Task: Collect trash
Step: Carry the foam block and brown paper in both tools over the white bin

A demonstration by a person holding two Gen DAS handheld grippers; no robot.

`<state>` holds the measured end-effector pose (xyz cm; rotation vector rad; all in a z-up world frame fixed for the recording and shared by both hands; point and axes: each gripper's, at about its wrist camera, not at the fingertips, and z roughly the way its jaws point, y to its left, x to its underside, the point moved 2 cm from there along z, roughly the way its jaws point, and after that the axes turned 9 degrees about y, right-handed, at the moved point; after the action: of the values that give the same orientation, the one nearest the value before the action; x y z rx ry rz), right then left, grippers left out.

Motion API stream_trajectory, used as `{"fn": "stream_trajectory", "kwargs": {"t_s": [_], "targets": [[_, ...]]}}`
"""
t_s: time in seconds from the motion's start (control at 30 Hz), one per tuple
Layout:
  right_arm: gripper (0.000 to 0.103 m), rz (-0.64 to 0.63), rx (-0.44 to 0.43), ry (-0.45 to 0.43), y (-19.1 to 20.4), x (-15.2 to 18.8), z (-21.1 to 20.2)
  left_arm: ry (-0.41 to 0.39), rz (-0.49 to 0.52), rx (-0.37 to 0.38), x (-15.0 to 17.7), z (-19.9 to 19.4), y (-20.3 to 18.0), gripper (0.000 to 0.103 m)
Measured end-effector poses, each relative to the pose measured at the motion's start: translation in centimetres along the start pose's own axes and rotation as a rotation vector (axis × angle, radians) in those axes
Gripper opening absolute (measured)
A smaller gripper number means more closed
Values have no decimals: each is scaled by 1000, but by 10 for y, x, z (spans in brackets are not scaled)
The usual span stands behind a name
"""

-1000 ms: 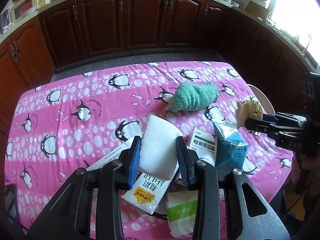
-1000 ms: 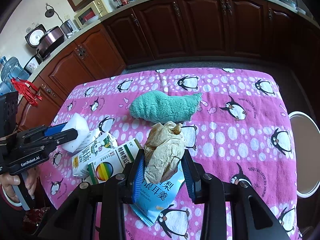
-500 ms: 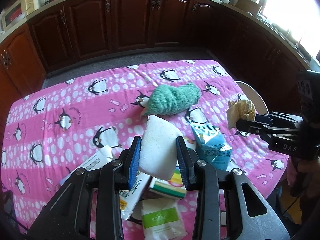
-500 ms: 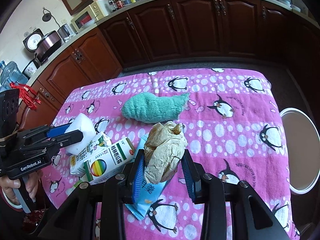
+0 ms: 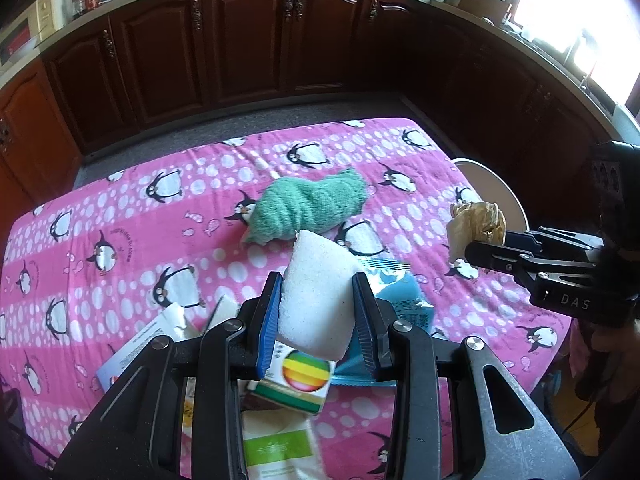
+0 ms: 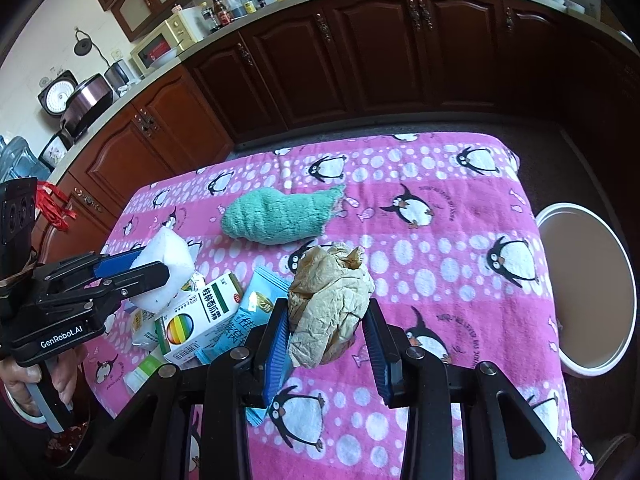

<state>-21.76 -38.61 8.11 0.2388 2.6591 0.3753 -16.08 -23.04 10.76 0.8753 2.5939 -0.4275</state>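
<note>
You had your left gripper [image 5: 316, 314] closed on the white foam block [image 5: 318, 296], held clear above the cartons [image 6: 200, 320] and blue packet [image 6: 256, 312] lying on the penguin tablecloth [image 6: 440, 280], presumably to carry it away. Your right gripper [image 6: 328, 344] pinched the crumpled brown paper [image 6: 330, 300] likewise, off the cloth. The green towel [image 6: 276, 214] lay apart, untouched; the white bin [image 6: 588, 292] stood just beside the table's edge.

Towel [image 6: 280, 216] lies behind cartons [image 6: 200, 320] on tablecloth [image 6: 460, 280].

"GenRobot.AI" is printed on the left gripper [image 6: 154, 276]; "DAS" on the right gripper [image 5: 476, 254].
</note>
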Motion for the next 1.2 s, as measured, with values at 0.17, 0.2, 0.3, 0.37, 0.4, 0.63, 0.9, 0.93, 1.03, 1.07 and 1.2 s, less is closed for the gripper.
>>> {"fn": "stream_trajectory", "kwargs": {"t_s": [0.17, 0.2, 0.3, 0.37, 0.4, 0.63, 0.9, 0.93, 1.03, 1.07, 1.2], "targets": [[35, 19, 7, -6, -11, 5, -5, 2, 25, 7, -3, 3, -15, 33], [35, 21, 9, -6, -12, 6, -6, 3, 29, 9, -4, 4, -18, 33], [35, 34, 17, -9, -21, 9, -10, 7, 43, 15, -6, 6, -28, 33], [35, 42, 19, -11, -27, 11, -12, 9, 53, 20, -8, 8, -35, 33], [35, 48, 21, -13, -30, 13, -14, 10, 57, 22, -9, 9, -38, 32], [35, 78, 36, -23, -49, 19, -23, 15, 97, 42, -18, 15, -65, 33], [35, 120, 57, -34, -74, 27, -35, 30, 144, 64, -25, 23, -97, 33], [35, 125, 60, -35, -77, 28, -36, 31, 150, 66, -26, 24, -100, 33], [35, 144, 68, -37, -88, 31, -38, 34, 171, 74, -31, 28, -113, 33], [35, 152, 72, -37, -93, 32, -40, 36, 179, 77, -32, 30, -118, 33], [35, 175, 79, -39, -107, 37, -42, 39, 196, 87, -37, 37, -133, 33]]}}
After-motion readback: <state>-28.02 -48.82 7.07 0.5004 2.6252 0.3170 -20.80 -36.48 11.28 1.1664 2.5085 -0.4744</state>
